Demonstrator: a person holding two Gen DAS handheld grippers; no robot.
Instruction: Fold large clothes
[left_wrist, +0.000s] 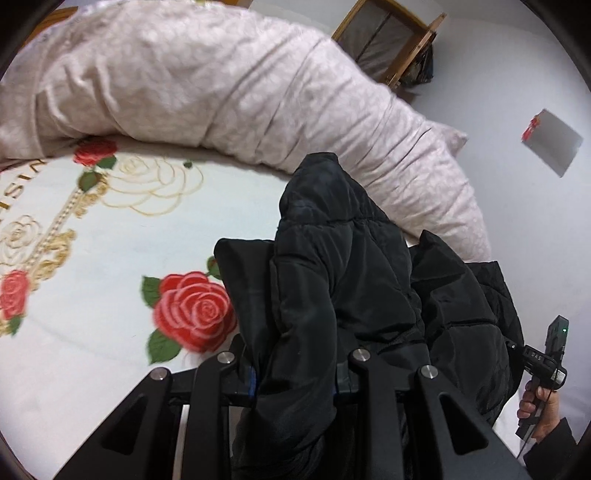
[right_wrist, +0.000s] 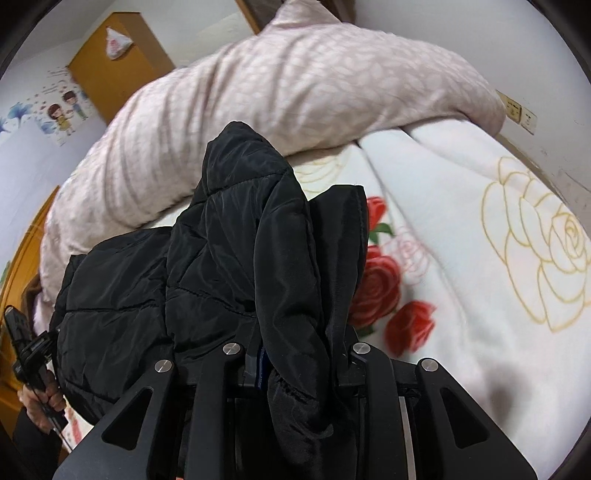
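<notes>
Black quilted fabric fills the left wrist view: the puffer jacket is bunched up and pinched between the fingers of the left gripper, lifted over a white blanket printed with red and gold roses. Gold letters at the blanket's edge read roughly "ISIN", cut off. A pink quilt lies rolled behind. At lower right, a hand holds the other tool, whose label seems to read "DAS".

From the right wrist view, the right gripper is likewise clamped on a fold of the jacket, above the same blanket. Cartoon wall stickers show at left; no writing is legible.
</notes>
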